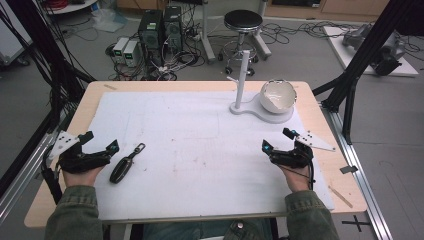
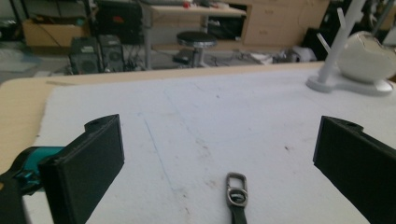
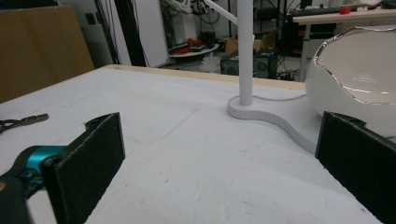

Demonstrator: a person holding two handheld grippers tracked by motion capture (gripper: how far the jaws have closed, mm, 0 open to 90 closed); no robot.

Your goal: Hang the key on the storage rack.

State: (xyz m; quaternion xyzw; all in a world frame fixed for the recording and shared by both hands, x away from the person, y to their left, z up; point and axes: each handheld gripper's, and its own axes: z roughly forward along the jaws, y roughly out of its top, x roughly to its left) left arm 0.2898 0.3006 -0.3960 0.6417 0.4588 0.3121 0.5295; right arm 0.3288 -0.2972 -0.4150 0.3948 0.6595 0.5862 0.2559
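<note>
1. A black car key point(image 1: 123, 168) with a metal ring at its far end is seen lying flat on the white mat point(image 1: 190, 150), near the mat's left edge and toward the table's near-left corner.
2. The left gripper point(image 1: 101, 141) is held just beside the key, on its left, with its jaws spread wide and nothing between them; in the left gripper view the key's ring point(image 2: 236, 189) is framed between the 2 jaws, so a grasp on the key is judged to be the step being lined up.
3. The key is judged to be laid lengthwise toward the far edge so that its narrow body can be closed on from the sides.
4. The right gripper point(image 1: 276, 139) is held near the mat's right edge, jaws also wide and empty, well apart from the key.
5. A white stand point(image 1: 241, 80) with pegs and a white bowl point(image 1: 277, 95) are carried on 1 shared base near the far-right corner of the table; the pegs are judged to be meant for hanging things by a ring.
6. No brand, label or writing can be read on the key, the stand or the bowl.
</note>
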